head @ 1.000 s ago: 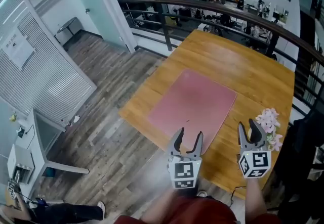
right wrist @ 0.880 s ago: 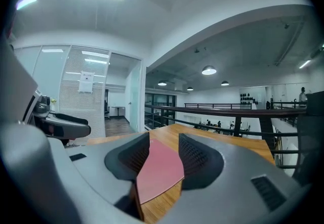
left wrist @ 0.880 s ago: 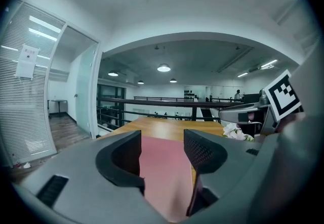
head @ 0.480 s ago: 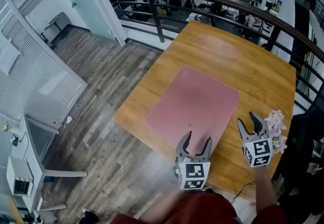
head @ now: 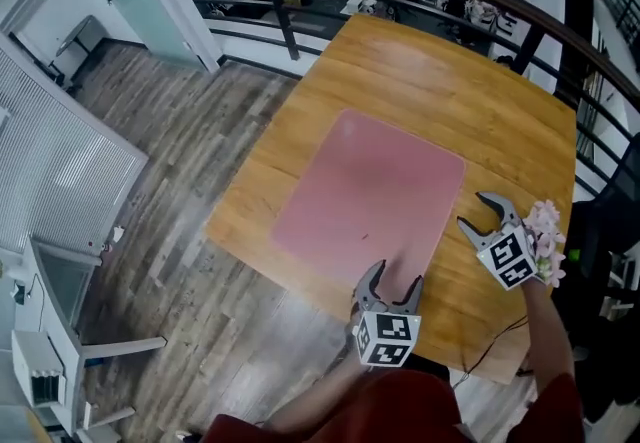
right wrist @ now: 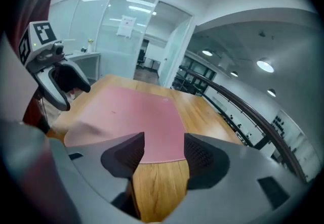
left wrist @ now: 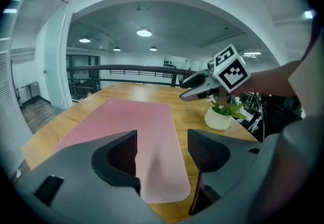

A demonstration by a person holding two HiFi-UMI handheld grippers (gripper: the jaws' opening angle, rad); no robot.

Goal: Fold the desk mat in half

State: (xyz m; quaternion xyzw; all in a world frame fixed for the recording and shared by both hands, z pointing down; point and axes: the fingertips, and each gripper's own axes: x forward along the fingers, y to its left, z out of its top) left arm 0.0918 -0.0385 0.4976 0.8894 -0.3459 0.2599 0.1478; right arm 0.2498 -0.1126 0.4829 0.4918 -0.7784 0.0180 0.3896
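Tongs both spread, jaws just opening wider, pinching nothing. Head view: we see the left gripper (head: 397,276) at the near edge of the desk mat (head: 370,191), which lies flat on the table (head: 470,96); right gripper (head: 470,210) at its right edge. Left gripper view: mat corner between jaws; plant pot (left wrist: 218,118) to the right. Right gripper view: mat edge between jaws.

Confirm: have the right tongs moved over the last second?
Yes. The right tongs moved toward the right edge of the desk mat, rolling over; jaws just opened wider, nothing between them.
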